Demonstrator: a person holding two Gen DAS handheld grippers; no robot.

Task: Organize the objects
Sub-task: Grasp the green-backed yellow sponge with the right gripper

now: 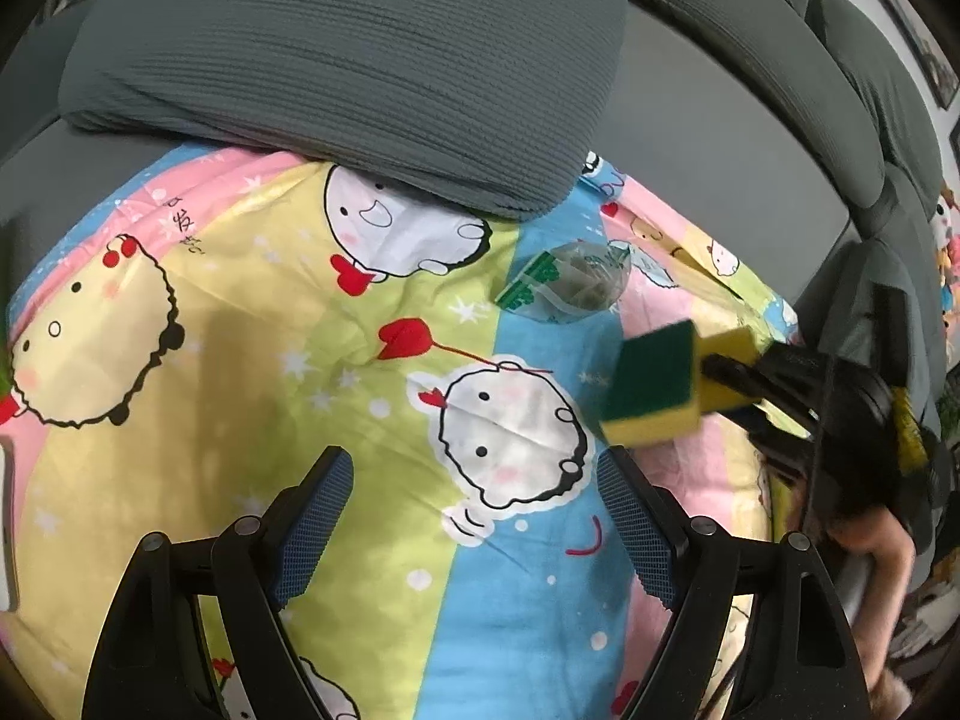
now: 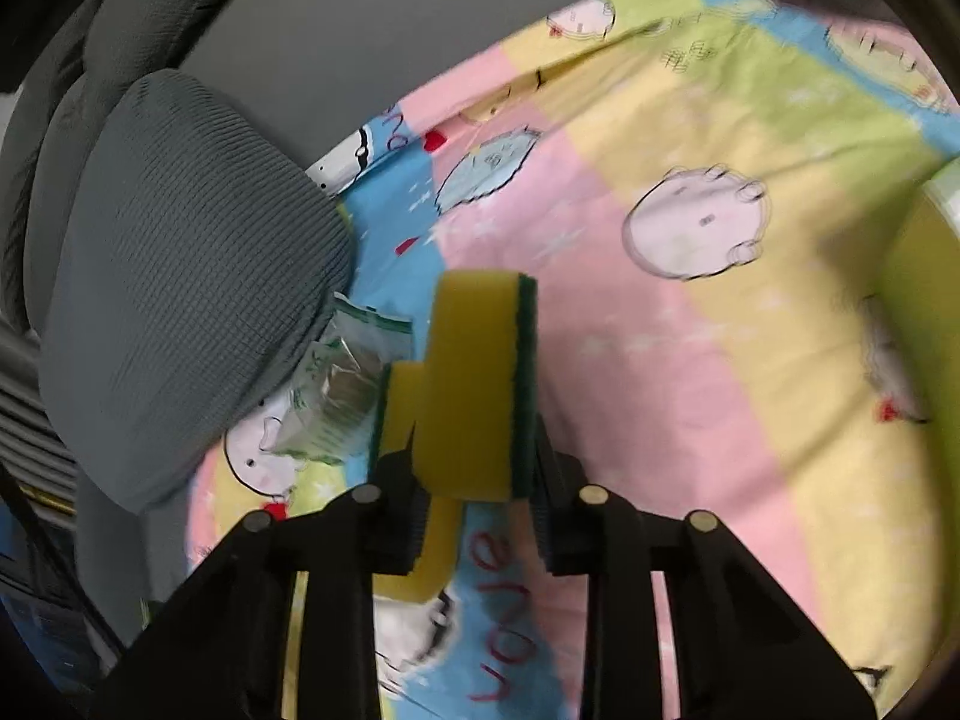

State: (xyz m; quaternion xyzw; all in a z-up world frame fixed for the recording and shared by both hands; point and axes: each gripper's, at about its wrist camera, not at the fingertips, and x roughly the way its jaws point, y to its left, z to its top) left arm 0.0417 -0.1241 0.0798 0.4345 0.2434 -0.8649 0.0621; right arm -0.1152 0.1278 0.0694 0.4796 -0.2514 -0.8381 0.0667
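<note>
My right gripper [image 2: 477,480] is shut on two yellow-and-green sponges [image 2: 480,384] and holds them above the cartoon-print blanket [image 2: 690,312]. The left wrist view shows that gripper [image 1: 729,375] at the right with the sponges [image 1: 660,384] in the air. A clear plastic bag with green print [image 1: 567,285] lies on the blanket beside the grey pillow [image 1: 360,60]; it also shows in the right wrist view [image 2: 342,384]. My left gripper [image 1: 474,480] is open and empty over the blanket.
The grey pillow [image 2: 180,276] rests on the blanket's far edge on a grey sofa [image 1: 720,120]. A yellow-green object [image 2: 924,312] sits at the right edge of the right wrist view. Sofa back cushions [image 1: 870,90] run along the right.
</note>
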